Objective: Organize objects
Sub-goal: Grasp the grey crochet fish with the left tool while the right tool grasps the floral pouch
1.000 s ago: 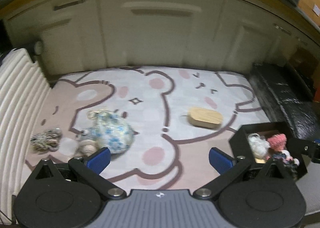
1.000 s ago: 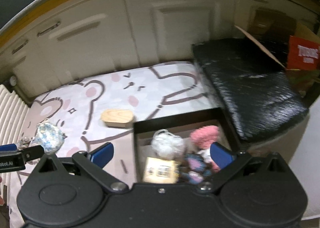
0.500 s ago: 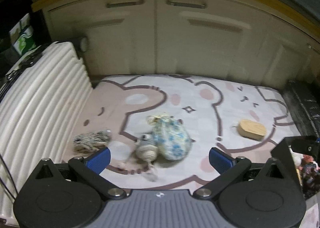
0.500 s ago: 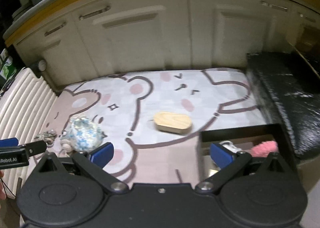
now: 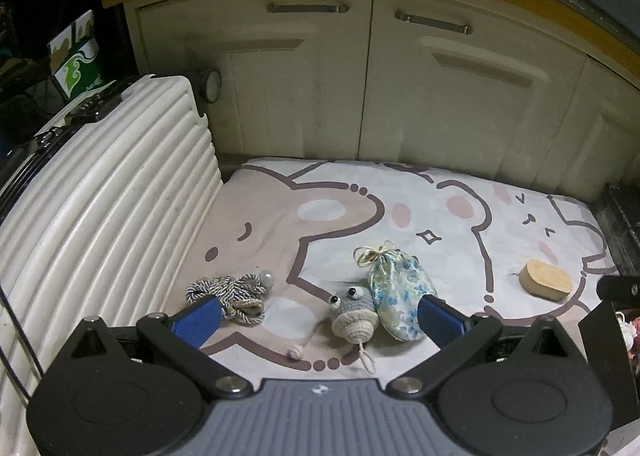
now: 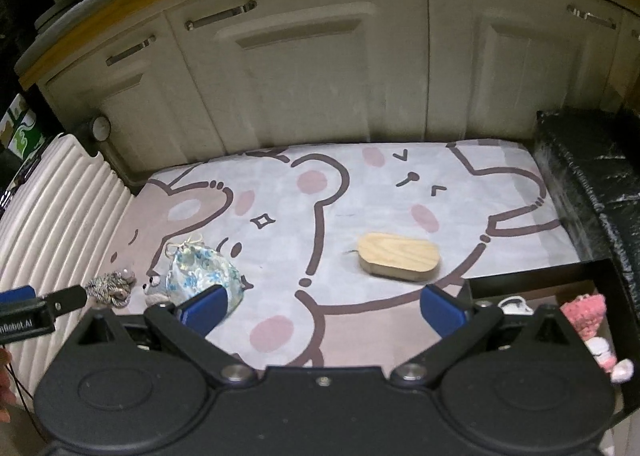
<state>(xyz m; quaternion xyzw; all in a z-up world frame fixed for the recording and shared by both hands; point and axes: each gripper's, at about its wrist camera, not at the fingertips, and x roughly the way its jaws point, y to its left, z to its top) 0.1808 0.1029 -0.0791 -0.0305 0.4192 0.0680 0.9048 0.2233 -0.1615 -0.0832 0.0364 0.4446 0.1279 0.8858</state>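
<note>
On the bear-print mat (image 5: 440, 192) lie a blue floral drawstring pouch (image 5: 400, 292), a grey crocheted frog (image 5: 352, 314), a coiled blue-and-white cord (image 5: 232, 292) and a wooden oval block (image 5: 546, 280). My left gripper (image 5: 318, 322) hangs open just above the frog and pouch, holding nothing. My right gripper (image 6: 322, 306) is open over the mat, the wooden oval block (image 6: 398, 256) ahead of it and the pouch (image 6: 204, 268) by its left finger. A black box (image 6: 536, 284) at the right holds a pink knitted toy (image 6: 584, 314) and other small things.
A white ribbed suitcase (image 5: 100, 216) borders the mat on the left. Cream cabinet doors (image 5: 360, 76) close off the back. A black shiny cushion (image 6: 592, 184) lies along the right. The left gripper's arm (image 6: 40, 304) shows at the right view's left edge.
Both grippers have swung left. The left view now centres on the frog, pouch and cord; the right view has moved off the box onto the mat and wooden block. Nothing was grasped.
</note>
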